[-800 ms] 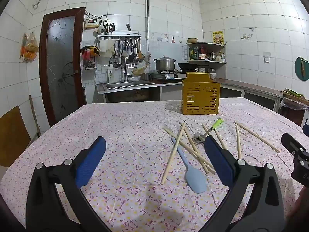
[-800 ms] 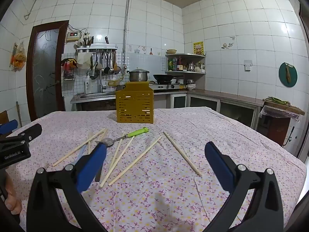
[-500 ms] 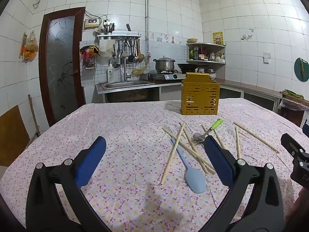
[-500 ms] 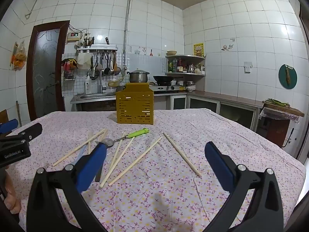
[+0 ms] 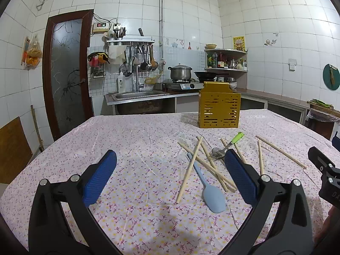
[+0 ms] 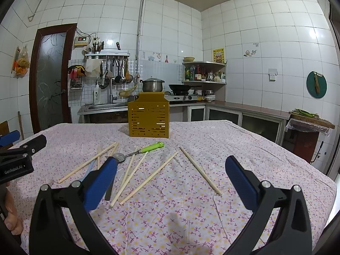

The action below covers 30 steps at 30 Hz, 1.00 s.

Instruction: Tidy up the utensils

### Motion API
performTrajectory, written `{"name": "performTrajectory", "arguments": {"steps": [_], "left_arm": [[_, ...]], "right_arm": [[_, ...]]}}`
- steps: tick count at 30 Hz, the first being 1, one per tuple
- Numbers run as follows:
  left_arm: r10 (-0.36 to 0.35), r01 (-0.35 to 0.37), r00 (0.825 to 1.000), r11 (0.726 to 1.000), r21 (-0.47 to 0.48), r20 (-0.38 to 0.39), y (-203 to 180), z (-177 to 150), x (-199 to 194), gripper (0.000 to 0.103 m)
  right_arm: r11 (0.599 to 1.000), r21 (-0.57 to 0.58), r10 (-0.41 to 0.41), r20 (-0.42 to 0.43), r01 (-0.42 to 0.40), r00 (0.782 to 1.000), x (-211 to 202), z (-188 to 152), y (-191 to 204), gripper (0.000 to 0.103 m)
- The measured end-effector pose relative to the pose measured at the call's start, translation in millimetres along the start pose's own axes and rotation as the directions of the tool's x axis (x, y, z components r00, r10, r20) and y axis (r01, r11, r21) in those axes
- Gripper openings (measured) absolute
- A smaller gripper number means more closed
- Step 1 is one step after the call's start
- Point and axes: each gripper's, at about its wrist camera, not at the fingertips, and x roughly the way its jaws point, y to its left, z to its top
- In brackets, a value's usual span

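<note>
A yellow slotted utensil holder (image 5: 218, 110) (image 6: 148, 120) stands upright at the far middle of the table. In front of it lie several wooden chopsticks (image 5: 189, 170) (image 6: 148, 178), a green-handled fork (image 5: 228, 146) (image 6: 139, 152) and a light blue spatula (image 5: 209, 188). My left gripper (image 5: 170, 176) is open and empty, held above the cloth, left of the pile. My right gripper (image 6: 170, 182) is open and empty above the chopsticks. Each gripper shows at the edge of the other's view.
The table carries a pink floral cloth (image 5: 138, 144). Its right edge (image 6: 314, 170) drops off near a counter. Behind are a sink (image 5: 138, 95), a stove with a pot (image 5: 180, 73) and a brown door (image 5: 65, 72).
Both grippers have edged slightly; the utensils and holder have not moved. Both stay open and empty.
</note>
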Motion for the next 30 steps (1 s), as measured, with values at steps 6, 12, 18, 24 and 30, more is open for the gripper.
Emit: {"name": "performTrajectory", "arguments": {"steps": [6,12,18,24,30], "left_arm": [[-0.006,0.006,1.000,1.000,0.004,0.012,-1.4,0.8,-3.1,0.098],[-0.007,0.007,1.000,1.000,0.001,0.011,-2.0,1.0,-3.7,0.098],[-0.008,0.008,1.000,1.000,0.003,0.012,-5.6,1.2,-4.3,0.098],[-0.007,0.007,1.000,1.000,0.000,0.010,-4.3,1.1,-4.5,0.098],[-0.007,0.007,1.000,1.000,0.000,0.012,-4.1,0.8,-4.3,0.098]], "right_arm": [[1.000,0.002,-0.001,0.001,0.001,1.000,-0.6,0.0,0.5,0.099],[1.000,0.002,0.000,0.003,0.000,1.000,-0.5,-0.5,0.1,0.099],[1.000,0.003,0.000,0.003,0.000,1.000,-0.5,-0.5,-0.2,0.099],[1.000,0.002,-0.003,0.003,0.003,1.000,-1.9,0.1,-1.3,0.099],[1.000,0.005,-0.012,0.000,0.012,1.000,-3.3,1.9,-3.8,0.099]]}}
